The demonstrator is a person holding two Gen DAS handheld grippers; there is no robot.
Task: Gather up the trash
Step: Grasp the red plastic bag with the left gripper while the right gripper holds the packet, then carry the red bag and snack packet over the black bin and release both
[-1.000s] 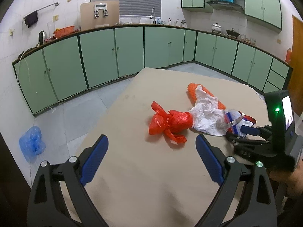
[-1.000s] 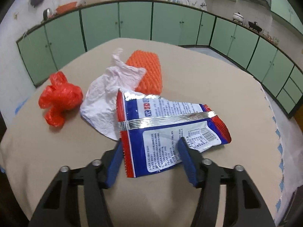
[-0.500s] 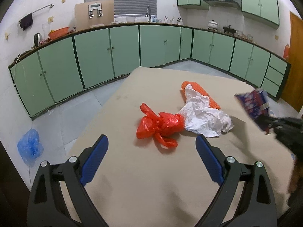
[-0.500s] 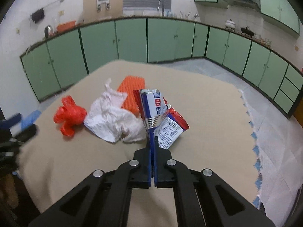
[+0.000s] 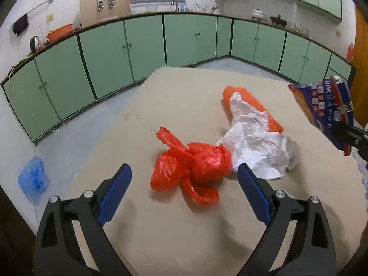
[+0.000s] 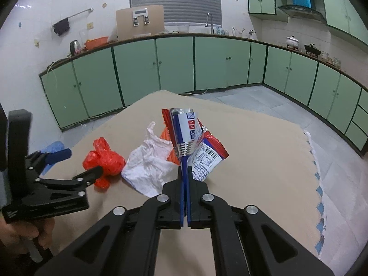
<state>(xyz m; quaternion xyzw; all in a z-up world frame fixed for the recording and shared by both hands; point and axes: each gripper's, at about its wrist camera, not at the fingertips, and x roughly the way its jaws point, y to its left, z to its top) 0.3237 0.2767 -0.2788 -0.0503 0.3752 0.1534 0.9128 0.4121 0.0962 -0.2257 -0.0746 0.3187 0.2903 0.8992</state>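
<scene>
Foil snack wrapper is pinched in the right tool at frame centre, while the red bag, white bag and orange net are left on the surface before the spread left tool.

A crumpled plastic bag lies on the counter, touching a paper wad to its right. Behind the wad lies a foam net. A snack wrapper hangs above the counter in the right gripper.

Crumpled red plastic bag on the beige tabletop, touching a crumpled white plastic bag draped over an orange foam net sleeve, blue-and-red foil snack wrapper lifted upright, creased
</scene>
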